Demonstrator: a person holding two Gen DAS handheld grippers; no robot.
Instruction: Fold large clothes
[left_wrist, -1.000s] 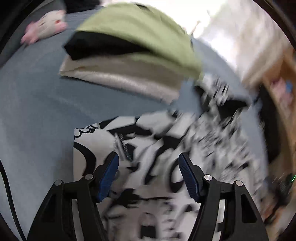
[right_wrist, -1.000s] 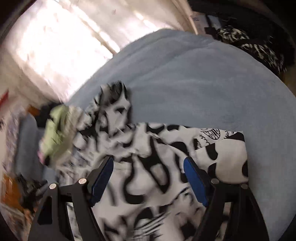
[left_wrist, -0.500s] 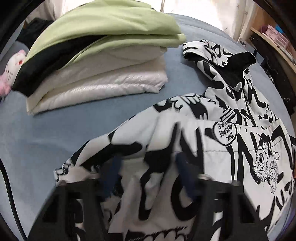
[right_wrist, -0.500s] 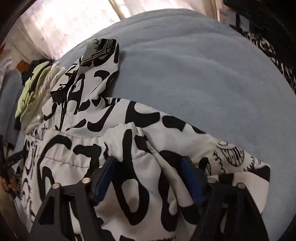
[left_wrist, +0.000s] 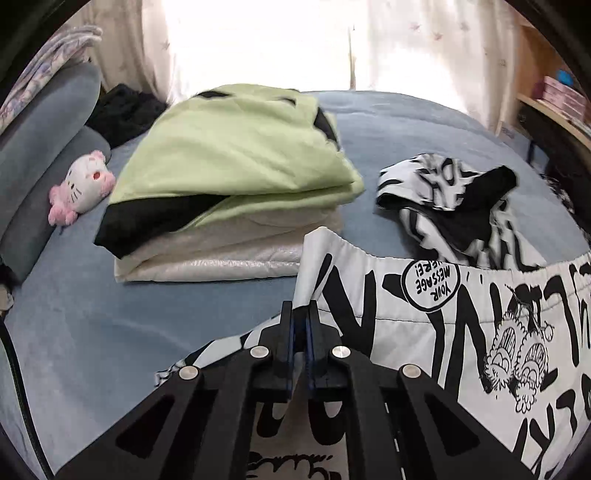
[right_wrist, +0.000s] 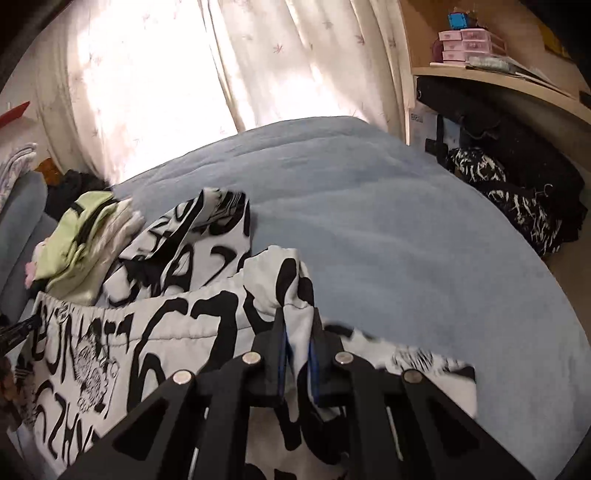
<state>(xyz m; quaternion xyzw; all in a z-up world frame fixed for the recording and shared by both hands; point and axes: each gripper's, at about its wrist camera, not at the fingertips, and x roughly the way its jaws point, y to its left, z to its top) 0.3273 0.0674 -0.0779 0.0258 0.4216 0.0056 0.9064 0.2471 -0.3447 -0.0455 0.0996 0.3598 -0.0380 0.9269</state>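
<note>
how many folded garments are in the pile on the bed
2 visible: a green and black one on top, a cream one beneath it, beside the plush toy. More may be hidden.

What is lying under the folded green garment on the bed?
Under the green garment a folded cream-white garment shows at the front edge of the pile. A black part sticks out between them. Anything deeper in the pile is covered.

Jacket (left_wrist: 461, 295) hem beyond frame edge
</note>
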